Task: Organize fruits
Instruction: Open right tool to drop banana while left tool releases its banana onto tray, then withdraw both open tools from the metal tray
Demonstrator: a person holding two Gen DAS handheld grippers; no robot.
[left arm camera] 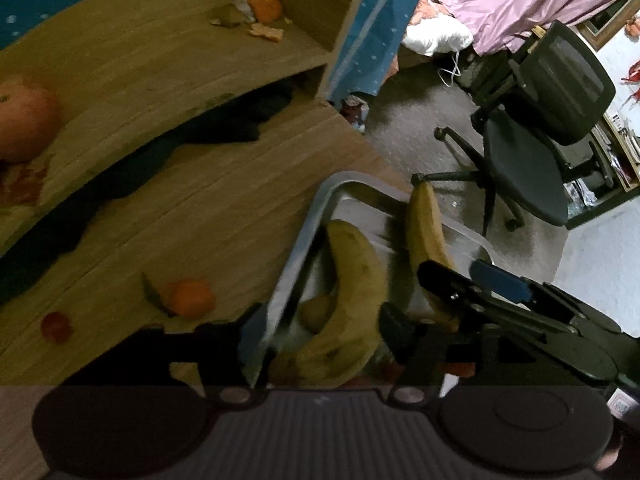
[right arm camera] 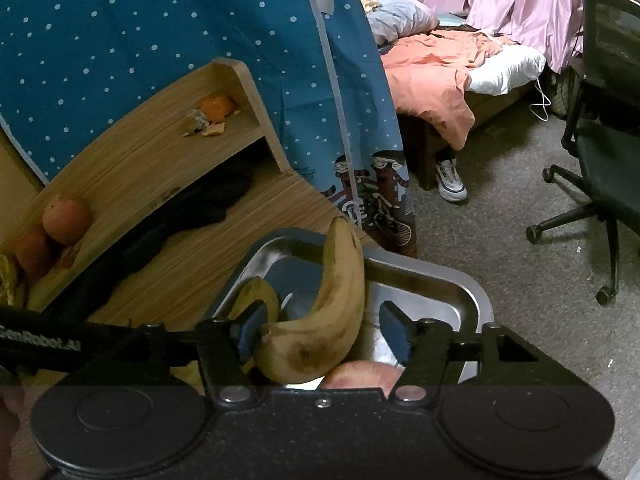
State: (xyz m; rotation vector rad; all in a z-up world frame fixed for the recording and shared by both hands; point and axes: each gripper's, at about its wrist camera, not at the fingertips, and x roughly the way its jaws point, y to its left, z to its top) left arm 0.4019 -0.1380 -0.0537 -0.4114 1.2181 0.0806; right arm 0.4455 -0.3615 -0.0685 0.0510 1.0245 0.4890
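Bananas are what is being handled here: one banana (right arm camera: 328,308) stands nearly upright over the metal tray (right arm camera: 440,284), its tip pointing up and its stem end down by the left blue pad of the right gripper (right arm camera: 322,334). In the right wrist view the fingers (right arm camera: 250,330) are spread wide, with a clear gap between the fruit and the right-hand pad, so the banana leans on one pad and is not pinched. Whether its lower end rests on the tray floor I cannot tell. A second banana (left arm camera: 352,300) lies curved inside the tray, with a small brownish fruit, perhaps a kiwi (left arm camera: 316,314), tucked against it and a pinkish apple (right arm camera: 362,374) at the near edge.

The left gripper (left arm camera: 320,332) hovers low over the tray's near end; its fingers stand well apart, closed on nothing.

Both bananas show brown freckling, so I judge them ripe and soft: light, but easily bruised or split by a hard squeeze. The peel is smooth and the body curved and tapering, so a grip near the tip would likely slide off. The thick middle, taken across the narrower width with gentle pressure, looks safest; the stem is stiffer but may snap.

On the wooden worktop (left arm camera: 200,208) a tangerine (left arm camera: 190,298) with a leaf and a small red fruit (left arm camera: 57,326) lie loose, well apart from the tray. The shelf (left arm camera: 140,48) above carries another tangerine (left arm camera: 264,4) among peel scraps and a large apple (left arm camera: 24,120).
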